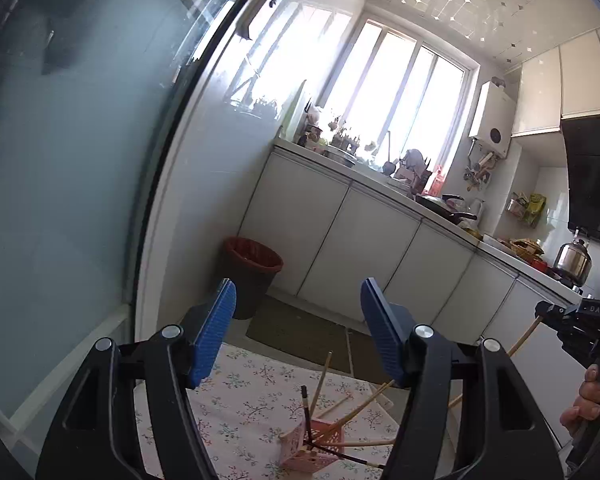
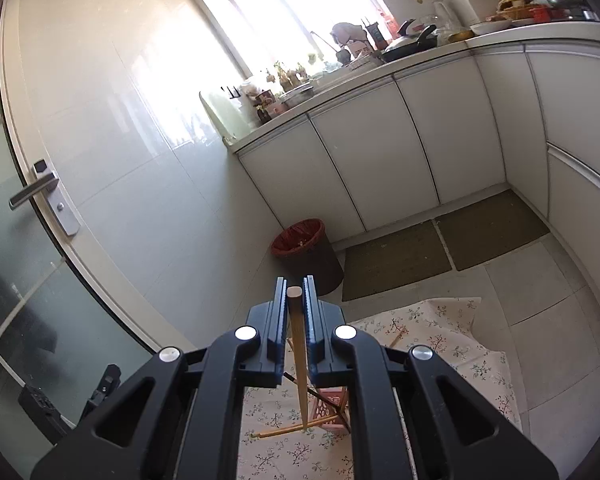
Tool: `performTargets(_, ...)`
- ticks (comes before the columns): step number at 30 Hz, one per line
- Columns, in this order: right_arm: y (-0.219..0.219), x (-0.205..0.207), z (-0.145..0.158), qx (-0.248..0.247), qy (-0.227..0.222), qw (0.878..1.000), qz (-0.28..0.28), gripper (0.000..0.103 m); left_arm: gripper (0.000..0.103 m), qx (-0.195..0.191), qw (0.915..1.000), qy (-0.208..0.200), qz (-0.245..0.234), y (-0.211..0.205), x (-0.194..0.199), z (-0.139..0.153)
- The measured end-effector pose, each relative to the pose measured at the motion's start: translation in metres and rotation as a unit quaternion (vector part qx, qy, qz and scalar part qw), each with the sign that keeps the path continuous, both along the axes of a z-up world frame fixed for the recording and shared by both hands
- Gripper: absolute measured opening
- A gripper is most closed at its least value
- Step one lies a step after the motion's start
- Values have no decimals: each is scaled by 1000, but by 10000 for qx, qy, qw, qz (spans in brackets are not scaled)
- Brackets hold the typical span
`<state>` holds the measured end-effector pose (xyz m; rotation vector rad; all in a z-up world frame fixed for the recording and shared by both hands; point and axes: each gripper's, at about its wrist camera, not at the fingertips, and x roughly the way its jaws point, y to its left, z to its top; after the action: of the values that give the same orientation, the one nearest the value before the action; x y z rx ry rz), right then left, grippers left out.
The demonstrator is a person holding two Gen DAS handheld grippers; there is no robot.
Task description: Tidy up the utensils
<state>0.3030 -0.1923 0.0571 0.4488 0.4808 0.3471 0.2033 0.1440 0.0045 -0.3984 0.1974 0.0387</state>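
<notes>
A bright kitchen fills both views: white cabinets (image 1: 340,240) run under a cluttered counter below the window, and a frosted glass door (image 1: 60,160) takes up the left of the left wrist view. Low in both frames lies the floral tablecloth (image 1: 244,400) over the tabletop, with a red-lined bin (image 2: 304,248) on the floor behind it. At the bottom centre of the left wrist view sits the pink slotted holder (image 1: 312,446), with several chopsticks (image 1: 352,412) leaning out of it at loose angles, so the sorting looks partly done. The left gripper (image 1: 298,316) has its fingers well apart with nothing between them. The right gripper (image 2: 295,320) has its fingers clamped on one pale chopstick (image 2: 298,344), which hangs above the holder and is not yet placed. One stick (image 2: 398,336) lies loose on the cloth at right centre of the right wrist view. Both grippers' bodies cover much of the cloth, so further strays may be hidden; the count in the holder is unclear.
</notes>
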Motion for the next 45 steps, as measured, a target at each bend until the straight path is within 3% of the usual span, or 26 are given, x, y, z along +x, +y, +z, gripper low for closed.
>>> performTargets(4, 32, 18, -24, -333, 34, 9994, 62, 9, 61, -145, 9998, 127, -26, 14, 6, -7)
performTargets(10, 83, 37, -87, -944, -61, 9946, 427, 10, 61, -269, 9988, 401, -74, 25, 17, -24)
performTargets(12, 92, 42, -105, -952, 170, 9938, 552, 13, 61, -263, 9986, 455, -52, 27, 18, -27)
performTargets(14, 90, 38, -104, -843, 161, 9950, 504, 14, 62, -290, 9984, 478, -37, 30, 18, -26)
performTargets(18, 77, 16, -76, -858, -151, 9956, 349, 34, 63, -397, 9974, 580, -149, 26, 17, -23)
performTargets(20, 74, -1, -63, -983, -300, 9944, 227, 38, 65, -358, 9975, 570, -209, 21, 12, -20)
performTargets(26, 49, -27, -54, -1081, -148, 9934, -341, 55, 88, -346, 9984, 331, -296, -5, -10, -9)
performTargets(27, 40, -26, -55, -1009, -96, 9938, -448, 59, 95, -313, 9987, 314, -234, -8, -13, -10)
performTargets(28, 30, -26, -58, -908, -31, 9942, -577, 67, 95, -258, 9990, 303, -191, -12, -15, -11)
performTargets(30, 8, -20, -68, -607, 218, 9944, -842, 77, 96, -132, 9988, 408, -238, -16, -12, -15)
performTargets(33, -36, -5, -104, 86, 1116, 9873, -1128, 79, 96, -234, 9976, 605, -257, -11, -2, -24)
performTargets(35, -66, 10, -146, 652, 2142, 9628, -1513, 79, 96, -414, 9956, 818, -170, -2, 5, -32)
performTargets(37, -84, 39, -199, 1229, 3307, 9248, -1422, 79, 96, -677, 9927, 986, -125, 4, 6, -40)
performTargets(39, -88, 70, -241, 1881, 3907, 8948, -1061, 79, 96, -886, 9900, 1068, -243, 8, 6, -44)
performTargets(41, -80, 103, -270, 2095, 4242, 8778, -756, 78, 96, -845, 9902, 1088, -216, 8, 1, -49)
performTargets(43, -59, 134, -285, 1849, 4369, 8787, -536, 74, 96, -729, 9897, 1228, -129, 7, 3, -62)
performTargets(45, -39, 170, -289, 1244, 4289, 8924, -644, 71, 96, -736, 9858, 1490, -243, 9, 14, -75)
